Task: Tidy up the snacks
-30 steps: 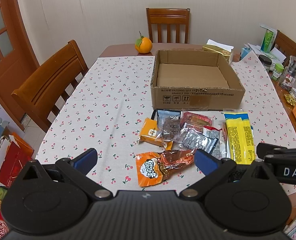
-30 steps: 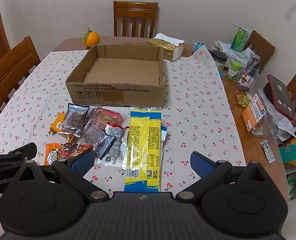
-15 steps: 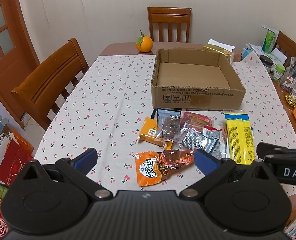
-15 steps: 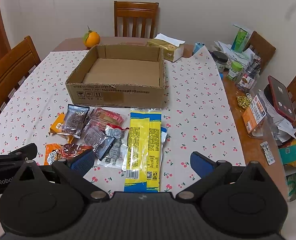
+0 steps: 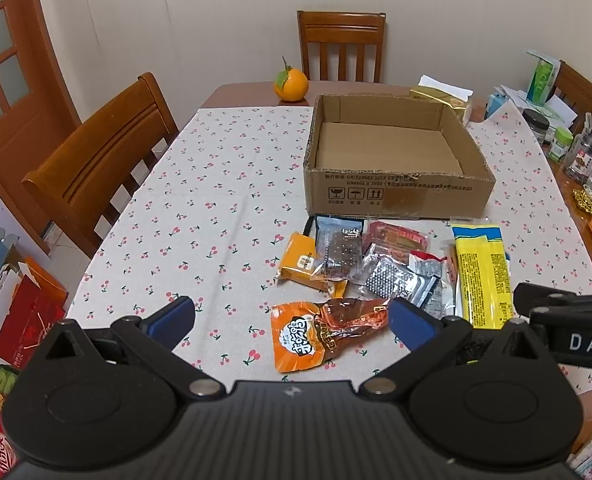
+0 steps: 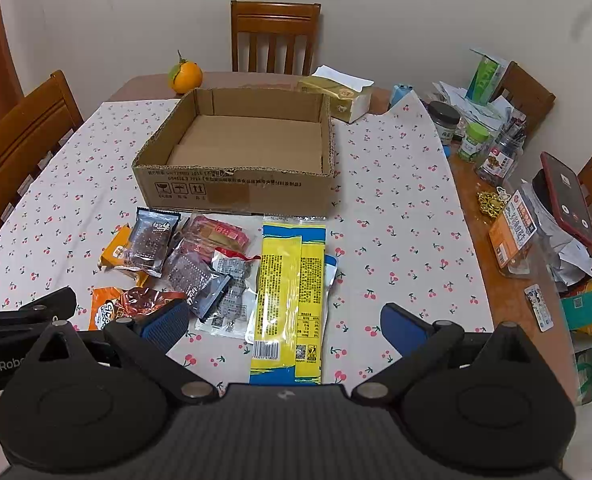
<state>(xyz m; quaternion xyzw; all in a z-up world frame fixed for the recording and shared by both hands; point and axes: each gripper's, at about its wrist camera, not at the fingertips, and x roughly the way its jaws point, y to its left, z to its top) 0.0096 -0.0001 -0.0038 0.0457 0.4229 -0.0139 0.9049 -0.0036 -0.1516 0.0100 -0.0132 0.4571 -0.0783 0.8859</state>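
Both claws, left gripper (image 5: 292, 322) and right gripper (image 6: 284, 322), gape above crinkly foil snack packets (image 6: 184, 256) beside corrugated cardboard box (image 6: 236, 192)

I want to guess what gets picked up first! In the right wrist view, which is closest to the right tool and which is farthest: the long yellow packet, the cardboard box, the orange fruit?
1. Long yellow packet: lying between the open fingers of the right tool.
2. Cardboard box: mid-table, behind the snacks.
3. Orange fruit: far left, behind the box.
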